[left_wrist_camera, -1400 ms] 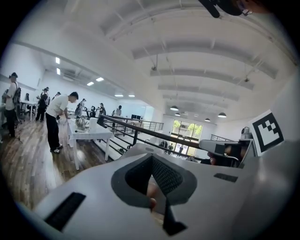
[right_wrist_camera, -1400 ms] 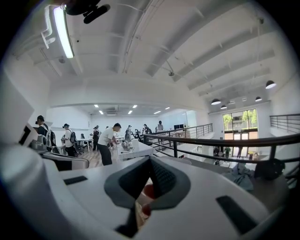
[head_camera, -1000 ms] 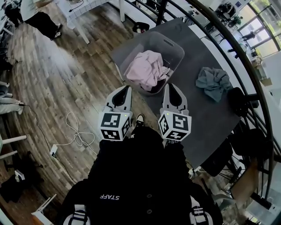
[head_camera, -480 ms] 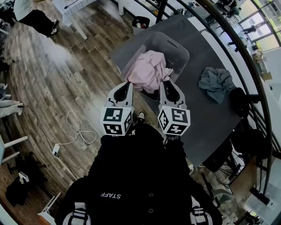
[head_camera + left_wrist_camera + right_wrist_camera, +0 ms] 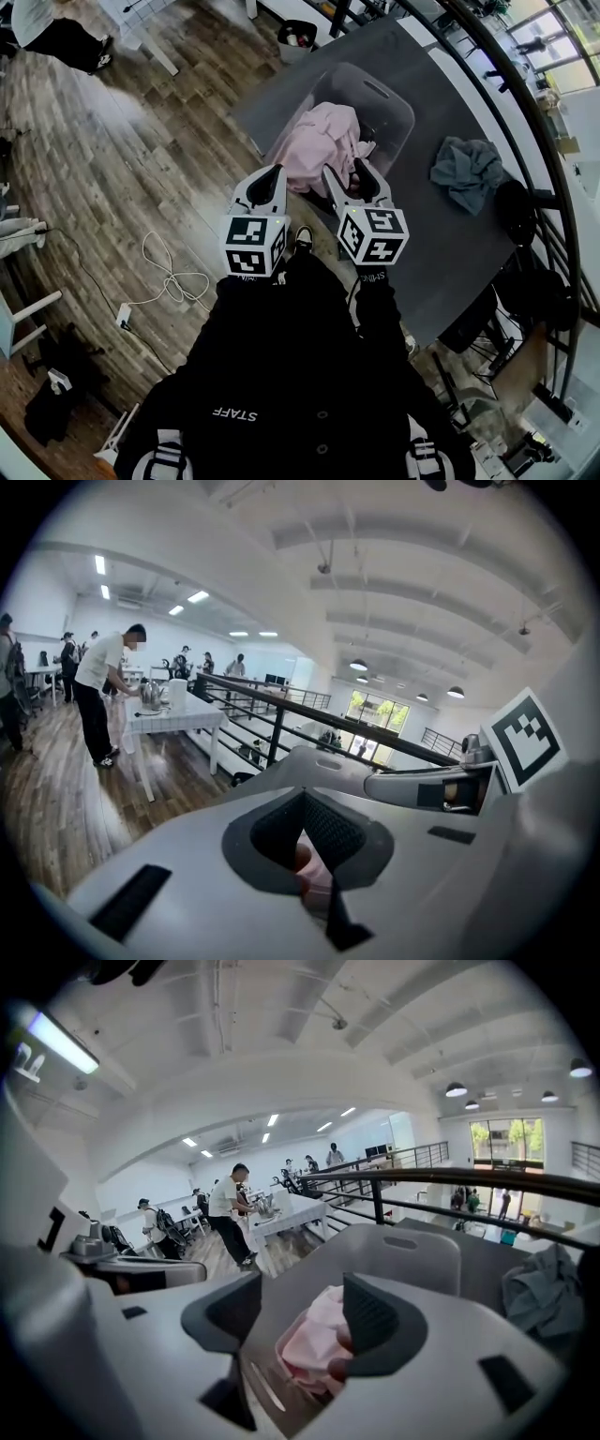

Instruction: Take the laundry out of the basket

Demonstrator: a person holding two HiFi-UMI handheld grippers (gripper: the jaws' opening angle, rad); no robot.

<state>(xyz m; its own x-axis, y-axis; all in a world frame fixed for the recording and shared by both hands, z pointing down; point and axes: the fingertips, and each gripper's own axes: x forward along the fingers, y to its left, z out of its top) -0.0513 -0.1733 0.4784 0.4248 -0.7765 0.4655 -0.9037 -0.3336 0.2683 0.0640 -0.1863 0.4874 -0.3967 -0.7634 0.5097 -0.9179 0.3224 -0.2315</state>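
Pink laundry (image 5: 323, 141) lies heaped in the grey basket (image 5: 386, 94), rising above its rim, and the basket stands at the near-left corner of the dark table (image 5: 450, 248). My right gripper (image 5: 349, 174) hangs at the basket's near edge, just beside the heap. Its jaws have just been opening and stand apart. In the right gripper view the pink cloth (image 5: 314, 1340) shows in the gap between them, a little beyond the pads, which do not press on it. My left gripper (image 5: 274, 172) sits just left of the basket, near the table's edge, with its jaws closed together on nothing. In the left gripper view a sliver of pink (image 5: 317, 883) shows below the meeting pads. A blue-grey garment (image 5: 466, 169) lies crumpled on the table, well apart to the right of the basket.
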